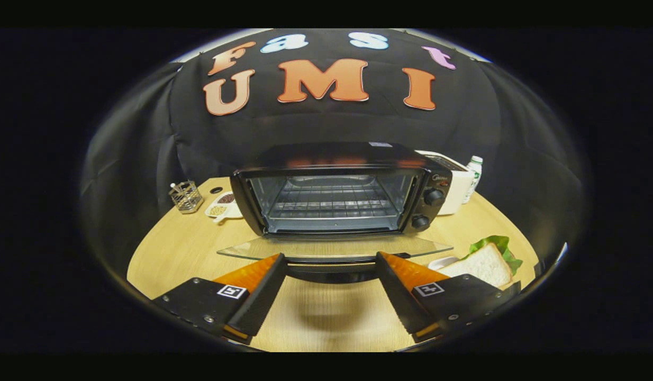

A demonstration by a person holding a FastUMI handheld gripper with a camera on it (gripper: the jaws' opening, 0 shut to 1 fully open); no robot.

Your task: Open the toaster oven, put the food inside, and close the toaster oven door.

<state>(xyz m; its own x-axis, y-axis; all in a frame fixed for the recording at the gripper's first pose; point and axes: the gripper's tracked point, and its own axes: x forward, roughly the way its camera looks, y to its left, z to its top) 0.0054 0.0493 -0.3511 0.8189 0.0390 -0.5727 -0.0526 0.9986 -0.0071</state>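
A black toaster oven (339, 185) stands on the round wooden table (178, 248), straight ahead of the fingers. Its glass door (332, 247) hangs folded down flat toward me, and the wire rack (332, 203) inside is bare. The door's dark handle (330, 262) lies right between the fingertips. My gripper (330, 260) is open, the fingers standing on either side of the handle without pressing on it. A sandwich (482, 262) of white bread with green lettuce rests on a small white plate just beyond the right finger.
Two knobs (428, 207) sit on the oven's right panel. Behind the oven on the right are a white appliance (456, 182) and a small bottle (473, 174). To the oven's left are a wire holder (186, 196) and a white dish (223, 205) of seeds.
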